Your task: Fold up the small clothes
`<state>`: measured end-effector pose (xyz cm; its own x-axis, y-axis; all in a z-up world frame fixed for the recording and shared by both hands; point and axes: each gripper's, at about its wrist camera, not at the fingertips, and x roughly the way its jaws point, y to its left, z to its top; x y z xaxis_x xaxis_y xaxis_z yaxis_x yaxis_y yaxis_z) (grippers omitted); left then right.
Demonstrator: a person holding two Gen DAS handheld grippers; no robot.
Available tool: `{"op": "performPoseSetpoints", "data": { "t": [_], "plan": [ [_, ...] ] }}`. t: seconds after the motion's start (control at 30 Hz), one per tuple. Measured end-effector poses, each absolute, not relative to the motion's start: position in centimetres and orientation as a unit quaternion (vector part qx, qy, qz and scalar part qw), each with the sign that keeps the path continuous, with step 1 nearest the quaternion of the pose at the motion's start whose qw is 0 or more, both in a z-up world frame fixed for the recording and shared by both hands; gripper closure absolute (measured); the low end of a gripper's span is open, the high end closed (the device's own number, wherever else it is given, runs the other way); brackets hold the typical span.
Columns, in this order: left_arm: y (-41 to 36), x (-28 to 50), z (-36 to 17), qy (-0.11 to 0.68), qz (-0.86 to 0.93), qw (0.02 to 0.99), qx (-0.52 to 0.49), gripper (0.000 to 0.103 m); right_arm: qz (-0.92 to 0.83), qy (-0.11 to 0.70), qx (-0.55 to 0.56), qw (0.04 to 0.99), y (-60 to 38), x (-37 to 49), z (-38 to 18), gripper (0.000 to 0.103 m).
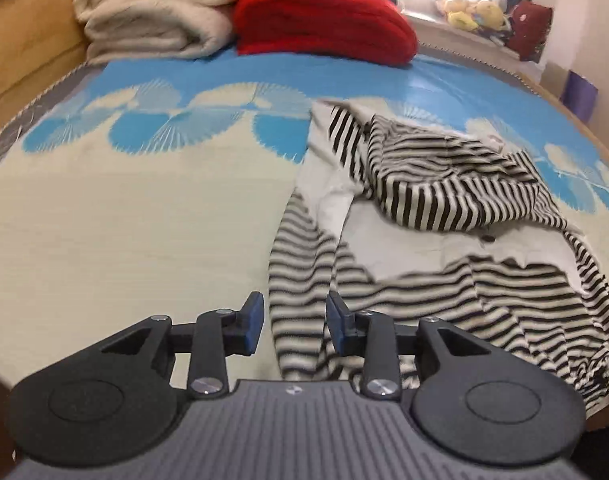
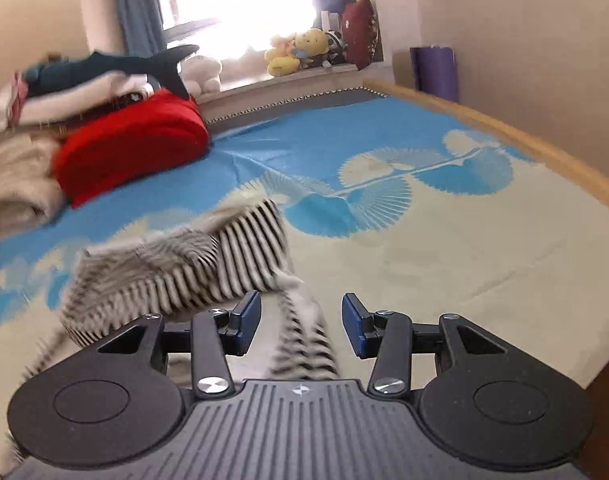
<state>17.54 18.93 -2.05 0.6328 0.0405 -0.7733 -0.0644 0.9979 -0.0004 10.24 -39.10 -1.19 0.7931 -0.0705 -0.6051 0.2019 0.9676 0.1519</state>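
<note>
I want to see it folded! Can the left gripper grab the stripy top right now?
Probably yes. The left gripper has its fingers apart with nothing pinched, and a stripy sleeve of the striped top lies straight ahead between them on the bed cover, nothing blocking.

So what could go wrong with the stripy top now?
Both grippers, left and right, are open, gripping nothing, and the stripy top lies rumpled with a flap turned over. Grabbing a bunched bit may fold it crooked. Both views are blurred, so a quick grab might miss the edge.
</note>
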Motion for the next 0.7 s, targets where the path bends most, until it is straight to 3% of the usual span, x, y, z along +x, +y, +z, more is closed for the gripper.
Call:
{"op": "performPoseSetpoints", "data": {
  "t": [0.17, 0.4, 0.7],
  "plan": [
    [18.4, 16.2, -2.6, 0.428, 0.028, 0.904, 0.011, 0.065, -0.088, 0.377, 0.172, 0.906, -41.1, 8.6, -4.7, 0.056],
    [15.9, 13.2, -2.2, 0.409, -0.041, 0.911, -0.002, 0.065, -0.093, 0.376, 0.177, 0.905, -41.2, 6.3, -4.6, 0.056],
    [6.8, 9.7, 5.2, 0.337, -0.190, 0.921, -0.035, 0.063, -0.096, 0.342, 0.155, 0.922, -41.5, 5.2, -3.9, 0.056]
  ]
}}
